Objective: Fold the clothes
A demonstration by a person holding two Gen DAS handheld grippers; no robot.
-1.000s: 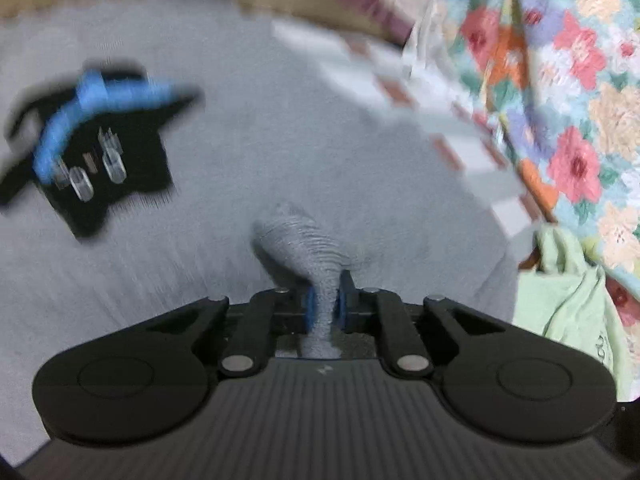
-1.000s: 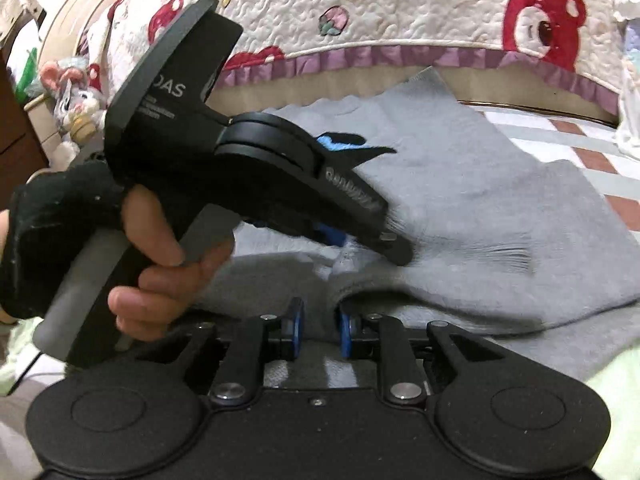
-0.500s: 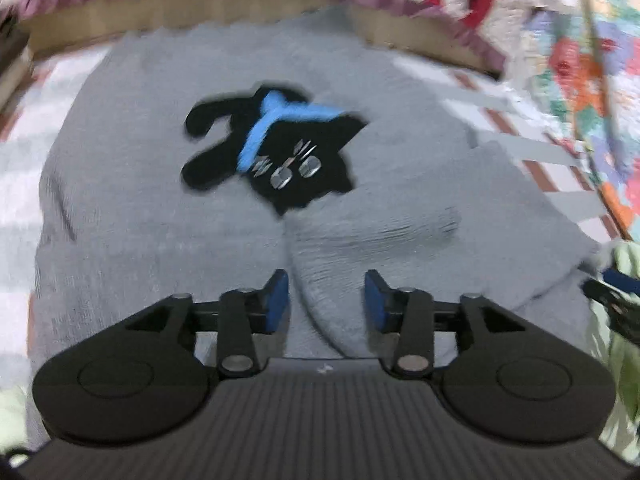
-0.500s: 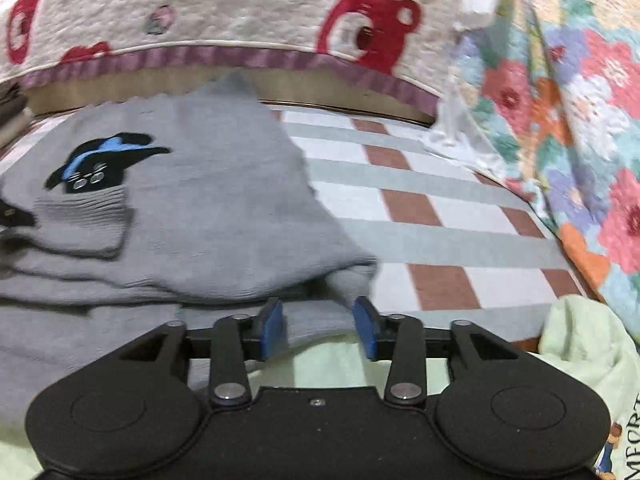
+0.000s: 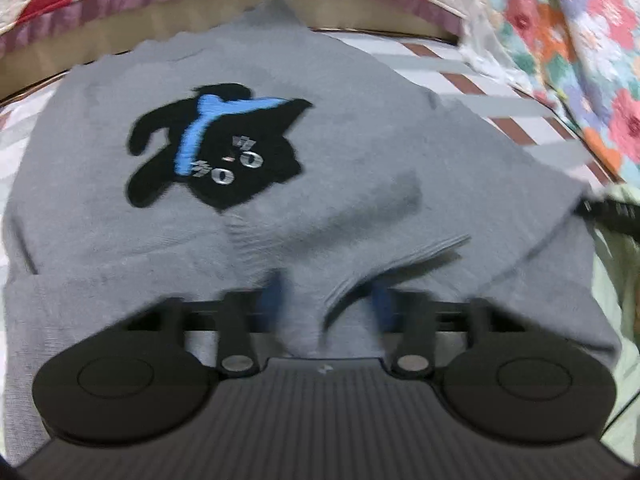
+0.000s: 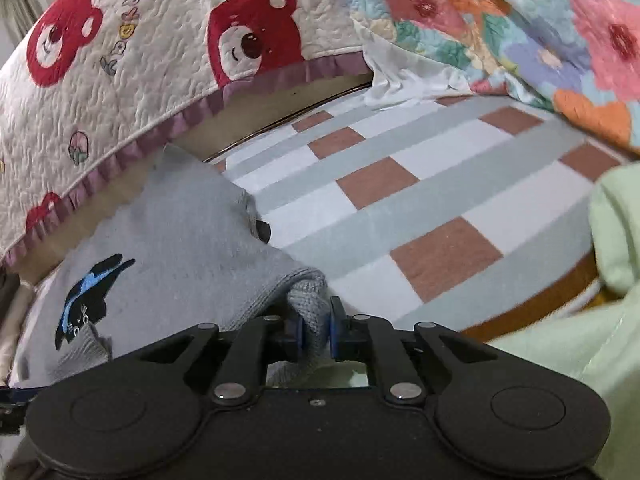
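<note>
So the grey sweater (image 5: 360, 184) is spread out on the checked bedsheet (image 6: 420, 208), and pretty much everything else sits around it. Its far edge runs up against the bear-print quilt (image 6: 140, 60) with the purple frill. The black cat patch (image 5: 216, 148) with the blue stripe is on the sweater's left-centre part, face up, and just on the near side of it there's a sleeve folded across the body. The left gripper (image 5: 328, 304) is over the sweater's near edge with its jaws spread wide, a hump of grey knit lying loose between them; it's blurry there, so I can't say if the blue pads actually touch the fabric. Over at the sweater's right-hand corner, the right gripper (image 6: 316, 332) has its jaws pinched onto a bunched bit of the ribbed knit, which stands up between the pads. Right of the sweater the sheet is bare checks, then a floral quilt (image 6: 540, 28) heaped beyond that, and a pale green garment (image 6: 600, 320) lying just off the sweater's near right side.
</note>
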